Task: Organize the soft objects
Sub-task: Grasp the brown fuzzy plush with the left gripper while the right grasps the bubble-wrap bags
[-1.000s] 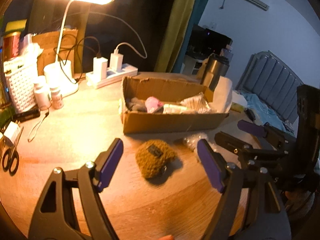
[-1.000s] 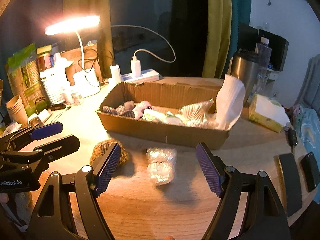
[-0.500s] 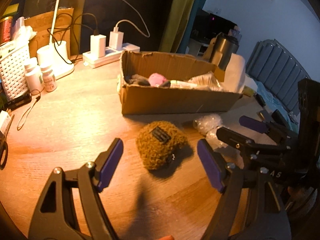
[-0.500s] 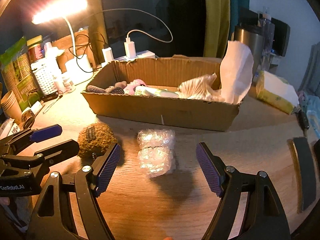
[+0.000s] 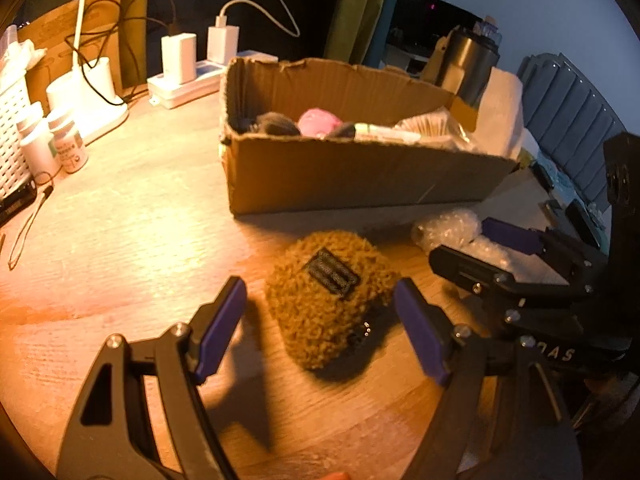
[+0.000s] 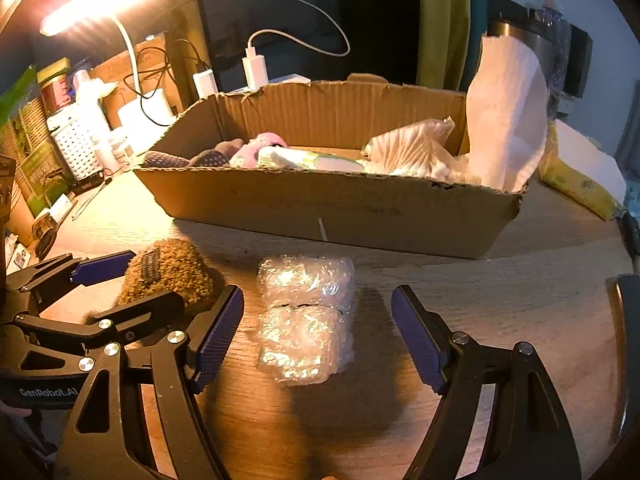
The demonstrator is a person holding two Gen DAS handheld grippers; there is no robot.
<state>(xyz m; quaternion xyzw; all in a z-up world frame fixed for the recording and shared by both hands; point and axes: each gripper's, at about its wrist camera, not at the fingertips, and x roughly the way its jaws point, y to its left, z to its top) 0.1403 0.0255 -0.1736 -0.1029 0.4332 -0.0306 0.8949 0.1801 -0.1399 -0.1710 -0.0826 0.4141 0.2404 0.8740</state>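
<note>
A fuzzy brown pouch (image 5: 328, 300) with a black patch lies on the wooden table (image 5: 120, 240), between the purple pads of my open left gripper (image 5: 320, 320), which do not touch it. Right of it a bubble-wrap bundle (image 6: 306, 316) lies between the pads of my open right gripper (image 6: 318, 328), also untouched. The same brown pouch (image 6: 168, 272) shows at the left in the right wrist view, flanked by the left gripper. Behind both stands an open cardboard box (image 6: 332, 208) holding a pink soft item (image 5: 318, 120), dark socks (image 6: 188, 158), a tissue pack and white paper.
A lit desk lamp (image 6: 100, 4), a power strip with chargers (image 5: 192, 68), a white basket (image 6: 76, 144) and small bottles (image 5: 66, 144) crowd the back left. A steel tumbler (image 5: 466, 64) stands behind the box. A yellow tissue pack (image 6: 580, 176) lies at the right.
Both grippers have come down and forward toward the table. The brown pouch and the bubble-wrap bundle now sit larger and between the pads. Neither object has moved.
</note>
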